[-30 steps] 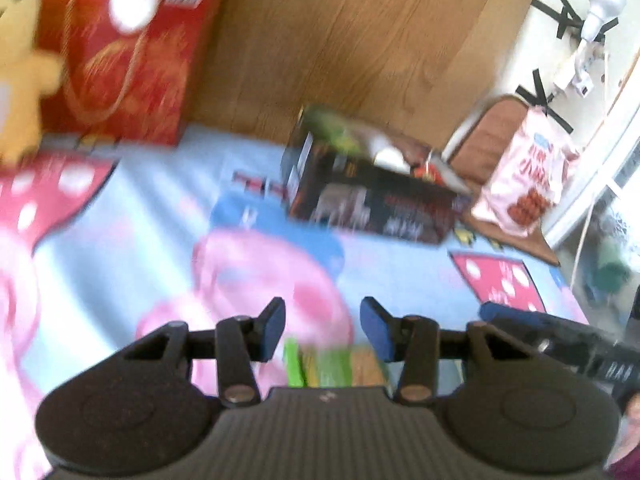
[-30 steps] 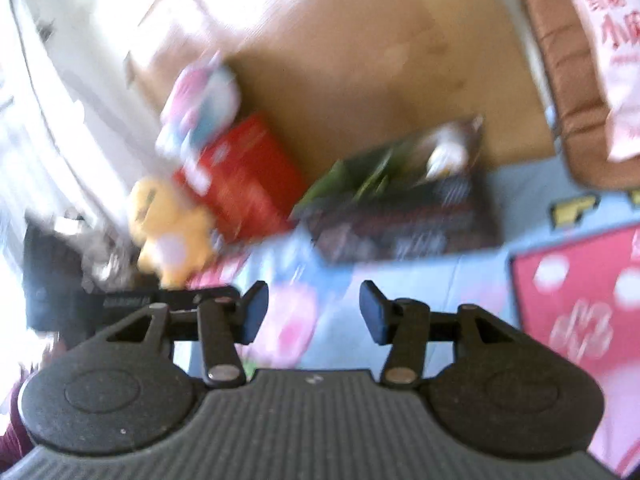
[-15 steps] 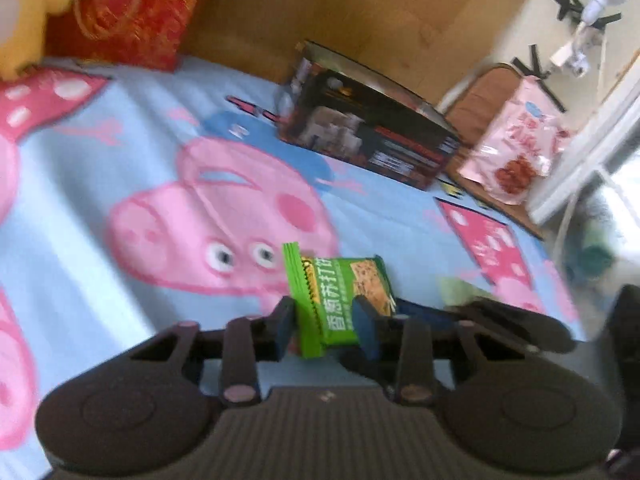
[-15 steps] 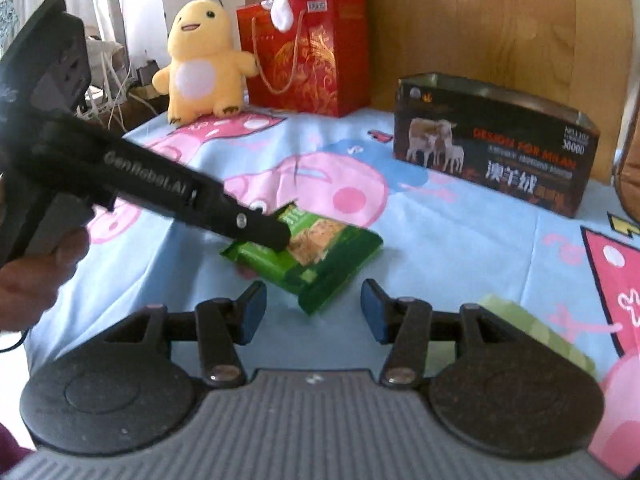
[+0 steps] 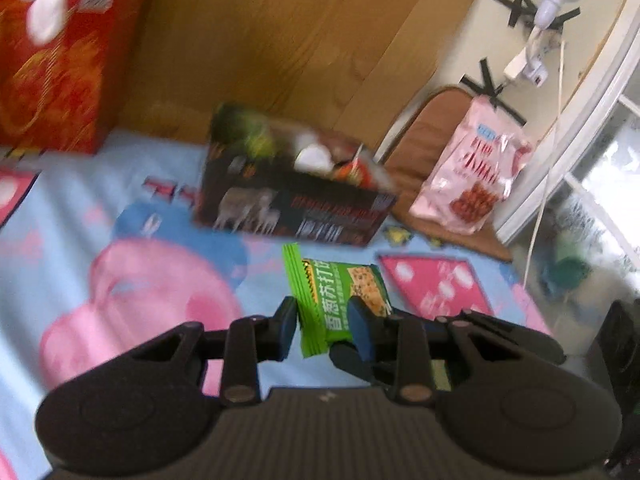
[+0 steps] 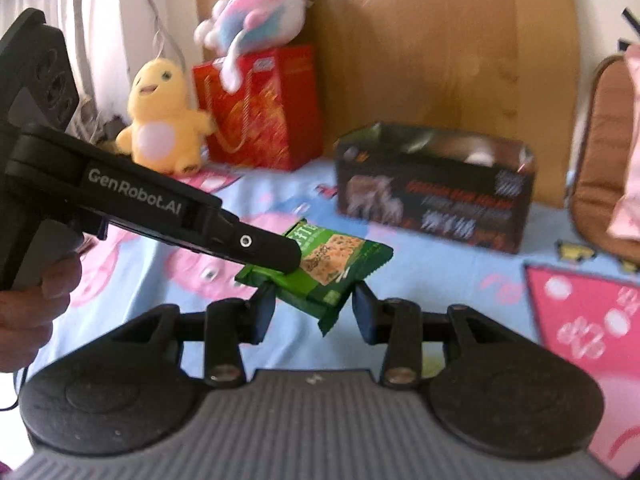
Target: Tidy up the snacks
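My left gripper (image 5: 322,322) is shut on a green cracker packet (image 5: 332,300) and holds it lifted above the blue cartoon cloth (image 5: 120,208). In the right wrist view the same packet (image 6: 320,268) hangs from the left gripper's fingers (image 6: 276,250), just ahead of my right gripper (image 6: 314,310), which is open and empty. A black open-top box (image 5: 296,200) with snacks inside stands further back, also in the right wrist view (image 6: 436,200).
A red gift bag (image 6: 260,108), a yellow plush (image 6: 160,120) and a pastel plush (image 6: 256,20) stand at the back left. A pink snack bag (image 5: 476,176) leans on a brown cushion (image 5: 424,136) at the right. A wooden board rises behind.
The left gripper closed on the green packet on the cloth and lifted it. The right gripper swung round to face the box and the packet.
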Demonstrator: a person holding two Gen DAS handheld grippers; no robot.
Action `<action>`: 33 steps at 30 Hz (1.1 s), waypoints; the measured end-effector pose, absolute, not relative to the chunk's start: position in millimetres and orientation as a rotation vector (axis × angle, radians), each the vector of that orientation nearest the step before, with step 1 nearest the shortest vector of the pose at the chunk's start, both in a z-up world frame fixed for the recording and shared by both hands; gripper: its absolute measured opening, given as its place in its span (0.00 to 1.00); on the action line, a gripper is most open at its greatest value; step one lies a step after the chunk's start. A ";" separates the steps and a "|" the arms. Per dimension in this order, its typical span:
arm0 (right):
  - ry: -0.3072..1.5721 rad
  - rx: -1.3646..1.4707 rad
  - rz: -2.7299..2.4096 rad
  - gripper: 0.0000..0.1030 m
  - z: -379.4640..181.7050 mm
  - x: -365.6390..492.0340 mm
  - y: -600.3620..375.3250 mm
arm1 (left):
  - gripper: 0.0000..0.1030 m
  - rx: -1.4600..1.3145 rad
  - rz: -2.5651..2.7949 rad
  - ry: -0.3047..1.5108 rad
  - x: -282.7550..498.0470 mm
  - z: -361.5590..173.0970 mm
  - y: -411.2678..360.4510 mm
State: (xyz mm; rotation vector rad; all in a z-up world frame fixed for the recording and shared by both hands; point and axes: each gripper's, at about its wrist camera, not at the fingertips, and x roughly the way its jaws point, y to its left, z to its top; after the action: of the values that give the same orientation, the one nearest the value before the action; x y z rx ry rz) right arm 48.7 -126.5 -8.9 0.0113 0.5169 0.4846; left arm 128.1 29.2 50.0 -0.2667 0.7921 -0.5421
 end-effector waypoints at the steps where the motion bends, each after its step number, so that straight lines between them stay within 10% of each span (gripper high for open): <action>1: 0.500 0.009 0.476 0.44 -3.1 54.1 -131.4 | 0.28 -0.261 -0.548 0.776 136.9 56.9 24.4; 17: 0.490 0.037 0.375 0.50 14.0 211.6 -167.3 | 0.32 -0.208 -0.440 0.753 288.0 51.8 -27.9; 33: 0.510 0.367 0.324 0.53 -1.4 90.0 -244.1 | 0.36 -0.297 -0.519 0.799 161.9 39.4 15.0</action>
State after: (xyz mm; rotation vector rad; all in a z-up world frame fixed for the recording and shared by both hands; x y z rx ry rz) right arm 90.0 -244.1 -1.4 0.3670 0.5096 0.3245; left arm 161.9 15.0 39.4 -0.2971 0.7988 -0.5193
